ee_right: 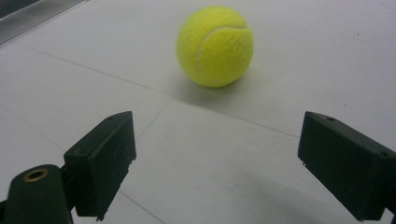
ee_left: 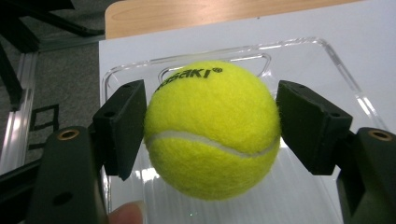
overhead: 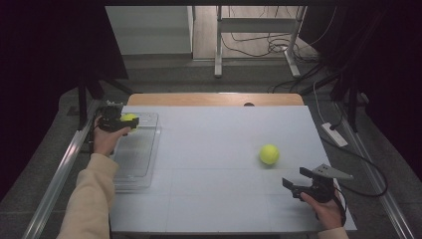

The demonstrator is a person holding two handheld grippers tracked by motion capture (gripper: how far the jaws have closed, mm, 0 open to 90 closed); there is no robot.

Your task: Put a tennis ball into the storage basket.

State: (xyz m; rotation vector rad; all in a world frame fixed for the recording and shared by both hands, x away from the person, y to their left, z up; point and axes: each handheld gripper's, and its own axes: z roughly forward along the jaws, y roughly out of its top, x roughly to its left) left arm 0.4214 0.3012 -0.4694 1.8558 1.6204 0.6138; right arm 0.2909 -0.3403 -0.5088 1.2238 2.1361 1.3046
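White desk (overhead: 214, 164): left gripper (ee_left: 212, 126) clamps a fuzzy yellow tennis ball (ee_left: 212, 128) above the clear plastic tray (ee_left: 345, 74), release next; right gripper (ee_right: 217, 163) gapes empty near a second yellow tennis ball (ee_right: 215, 45).

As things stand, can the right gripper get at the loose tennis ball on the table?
Probably yes: the right gripper has its jaws open, aimed at the loose tennis ball, with bare table between them.

We note a white table (overhead: 219, 199) with faint seam lines, a wooden edge showing at its far side. A clear plastic tray (overhead: 137, 164) lies flat at its left edge. One yellow tennis ball (overhead: 269, 154) rests directly on the surface, right of centre.
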